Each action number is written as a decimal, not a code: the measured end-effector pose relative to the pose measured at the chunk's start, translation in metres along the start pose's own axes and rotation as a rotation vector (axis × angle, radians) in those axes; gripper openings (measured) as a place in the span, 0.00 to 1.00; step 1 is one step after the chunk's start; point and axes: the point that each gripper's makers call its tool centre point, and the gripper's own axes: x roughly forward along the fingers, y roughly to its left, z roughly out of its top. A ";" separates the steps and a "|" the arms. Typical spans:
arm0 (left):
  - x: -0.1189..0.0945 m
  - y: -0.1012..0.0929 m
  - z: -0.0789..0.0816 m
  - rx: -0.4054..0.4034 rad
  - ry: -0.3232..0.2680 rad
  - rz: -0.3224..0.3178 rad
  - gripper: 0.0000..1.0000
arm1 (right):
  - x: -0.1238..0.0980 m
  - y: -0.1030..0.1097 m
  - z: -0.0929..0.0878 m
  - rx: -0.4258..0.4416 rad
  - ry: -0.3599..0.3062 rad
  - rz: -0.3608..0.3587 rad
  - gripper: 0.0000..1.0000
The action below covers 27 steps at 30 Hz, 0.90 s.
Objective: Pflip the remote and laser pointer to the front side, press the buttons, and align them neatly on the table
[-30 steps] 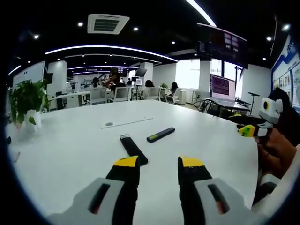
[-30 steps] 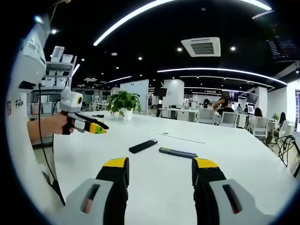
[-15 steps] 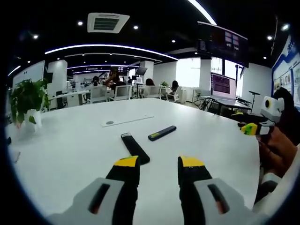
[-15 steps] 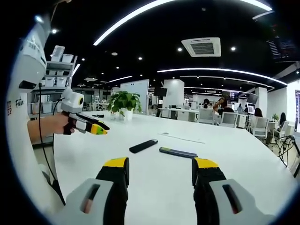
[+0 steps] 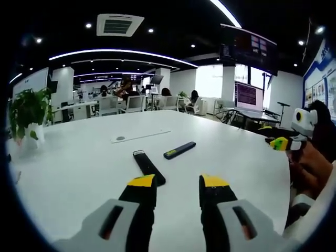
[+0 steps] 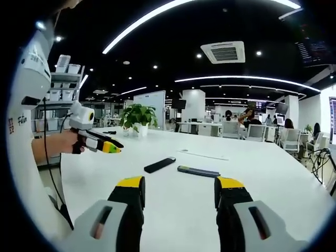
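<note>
no legible text, labels or signs

Black remote [image 5: 148, 167] lies flat mid-table, ahead of my jaws. Slim dark laser pointer [image 5: 179, 150] lies just beyond it, angled, apart.

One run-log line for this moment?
stage: pre-grasp | left tool: open, empty | right tool: open, empty | remote, laser pointer: apart on table, untouched
</note>
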 end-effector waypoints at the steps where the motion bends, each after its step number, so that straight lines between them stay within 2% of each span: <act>1: 0.001 0.000 -0.001 -0.001 0.002 -0.002 0.34 | 0.000 -0.001 0.000 0.002 -0.001 -0.002 0.55; 9: 0.011 -0.006 -0.009 -0.035 0.032 -0.042 0.34 | 0.001 0.008 -0.005 0.011 0.019 0.015 0.55; 16: 0.019 -0.020 -0.001 -0.017 0.018 -0.082 0.34 | -0.002 0.008 -0.002 -0.012 0.031 0.007 0.55; 27: 0.019 -0.022 0.001 -0.002 0.021 -0.079 0.34 | -0.006 0.008 0.003 -0.021 0.036 0.006 0.55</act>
